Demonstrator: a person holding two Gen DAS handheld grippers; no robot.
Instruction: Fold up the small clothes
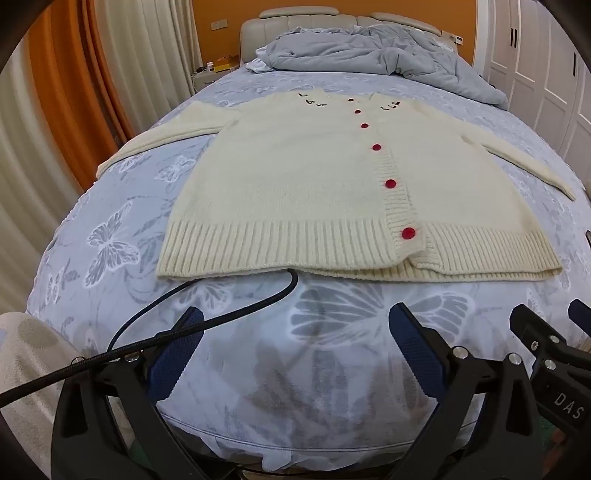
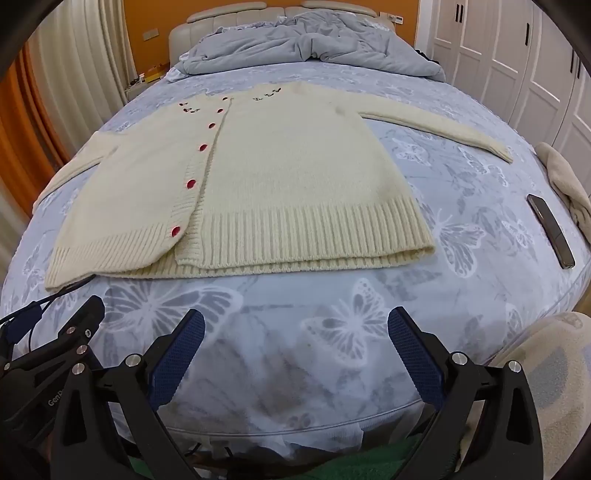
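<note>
Nearest the lens in both wrist views: black gripper arms w/ dark blue ribbed pads, spread wide apart, nothing between them. Left gripper (image 1: 295,332) is released and hangs over the foot end of the bed, short of the garment. Right gripper (image 2: 295,332) is likewise released, over the same foot end, just beside the left one; each unit shows at the edge of the other's view.

Black cable (image 1: 207,325) runs from the left unit across the sheet, its far end touching the cardigan's hem.

Bed sheet (image 1: 332,325) is pale blue-grey w/ large white butterfly print.

Cream knit cardigan (image 1: 332,177) lies flat, front up, in the middle of the bed, ribbed hem toward the camera, neckline toward the headboard. Red buttons (image 1: 390,183) run in a row down the front placket, approx. six or seven visible; small dark embroidery sits either side of the neck. Both sleeves are spread out to the sides. At the hem the two front panels overlap a little.

Crumpled grey duvet (image 1: 369,48) is heaped at the head end, against a padded beige headboard (image 1: 351,18).

Dark phone-like slab (image 2: 550,230) lies near the bed's right edge, well apart from the cardigan, w/ a beige cloth (image 2: 569,184) just beyond it.
</note>
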